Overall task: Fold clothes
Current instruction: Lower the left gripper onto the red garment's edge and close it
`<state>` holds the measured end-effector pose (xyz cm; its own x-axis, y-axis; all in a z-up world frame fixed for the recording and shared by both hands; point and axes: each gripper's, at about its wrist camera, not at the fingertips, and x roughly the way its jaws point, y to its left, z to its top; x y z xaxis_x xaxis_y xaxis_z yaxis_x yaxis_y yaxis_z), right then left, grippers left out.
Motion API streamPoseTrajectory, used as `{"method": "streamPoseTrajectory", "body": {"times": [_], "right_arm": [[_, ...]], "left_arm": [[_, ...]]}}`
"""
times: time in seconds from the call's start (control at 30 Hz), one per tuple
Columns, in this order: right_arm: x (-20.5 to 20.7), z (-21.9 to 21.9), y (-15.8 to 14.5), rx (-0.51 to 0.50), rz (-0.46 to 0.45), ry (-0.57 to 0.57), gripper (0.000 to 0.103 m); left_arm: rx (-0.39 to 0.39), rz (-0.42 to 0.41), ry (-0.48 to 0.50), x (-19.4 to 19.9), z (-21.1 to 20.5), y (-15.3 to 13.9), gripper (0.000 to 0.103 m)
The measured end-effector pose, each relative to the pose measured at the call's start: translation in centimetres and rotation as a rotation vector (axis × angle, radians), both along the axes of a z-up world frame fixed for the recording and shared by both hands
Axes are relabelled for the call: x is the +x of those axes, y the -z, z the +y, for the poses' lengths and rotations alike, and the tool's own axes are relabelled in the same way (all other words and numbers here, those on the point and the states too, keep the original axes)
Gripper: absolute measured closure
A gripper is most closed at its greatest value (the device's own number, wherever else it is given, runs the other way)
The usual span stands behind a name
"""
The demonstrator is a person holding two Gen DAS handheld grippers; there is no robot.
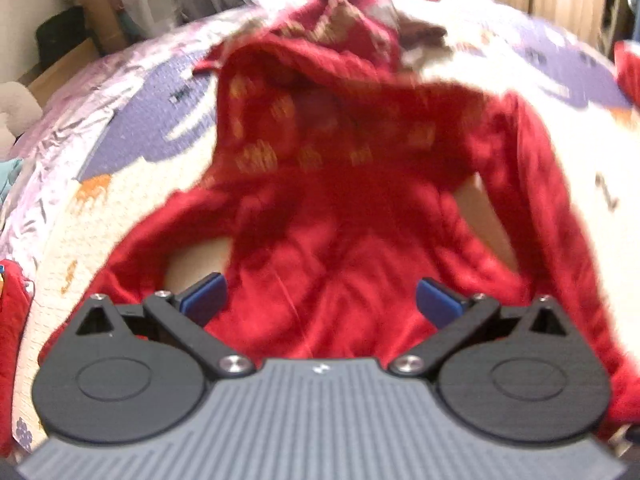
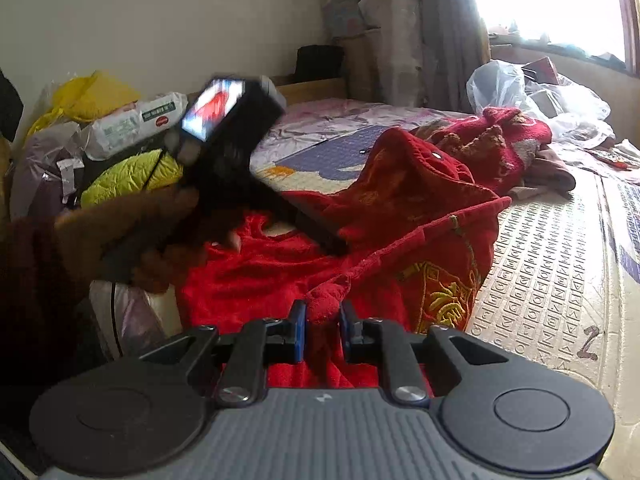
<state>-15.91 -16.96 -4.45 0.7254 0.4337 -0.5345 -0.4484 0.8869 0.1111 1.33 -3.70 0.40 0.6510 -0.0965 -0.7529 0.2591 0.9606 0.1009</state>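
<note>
Red fabric fills the space ahead of both tools: a red hooded garment is spread over the patterned bedcover, its gold-embroidered part to the right of the right gripper and its hood heaped farther ahead. A bunched edge of the garment is pinched between the blue pads of the right gripper, whose jaws are clenched on the cloth. The left gripper is seen with its jaws spread wide and nothing between them; the garment lies just beyond its tips, blurred. In the right-hand view the left tool is seen off to the left, held in the person's hand above the cloth. The step in hand is judged to be the laying-out before a first fold. Next, a second edge needs to be gripped by the left tool so the garment can be pulled flat.
</note>
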Motion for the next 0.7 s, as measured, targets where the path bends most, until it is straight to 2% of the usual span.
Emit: {"method": "streamPoseTrajectory", "body": {"times": [0.07,0.13,0.27,0.37,0.57,0.7], "right_arm": [[0.1,0.4,0.2,-0.017,0.001,-0.010,0.084],[0.2,0.7,0.3,-0.029,0.004,-0.020,0.084],[0.3,1.1,0.6,-0.043,0.008,-0.031,0.084],[0.4,1.0,0.8,-0.044,0.014,-0.034,0.084],[0.7,1.1,1.1,-0.048,0.027,-0.040,0.084],[0.7,1.2,1.1,-0.054,0.024,-0.048,0.084]], "left_arm": [[-0.046,-0.004,0.006,0.5,-0.1,-1.2,0.000],[-0.057,-0.003,0.043,1.2,-1.2,-2.0,0.000],[0.004,-0.018,0.114,2.2,-4.9,-2.3,0.000],[0.008,-0.010,0.151,2.9,-6.9,-2.2,0.000],[0.081,-0.017,0.171,4.2,-9.6,-1.3,0.000],[0.051,-0.016,0.159,4.6,-9.1,-1.3,0.000]]}}
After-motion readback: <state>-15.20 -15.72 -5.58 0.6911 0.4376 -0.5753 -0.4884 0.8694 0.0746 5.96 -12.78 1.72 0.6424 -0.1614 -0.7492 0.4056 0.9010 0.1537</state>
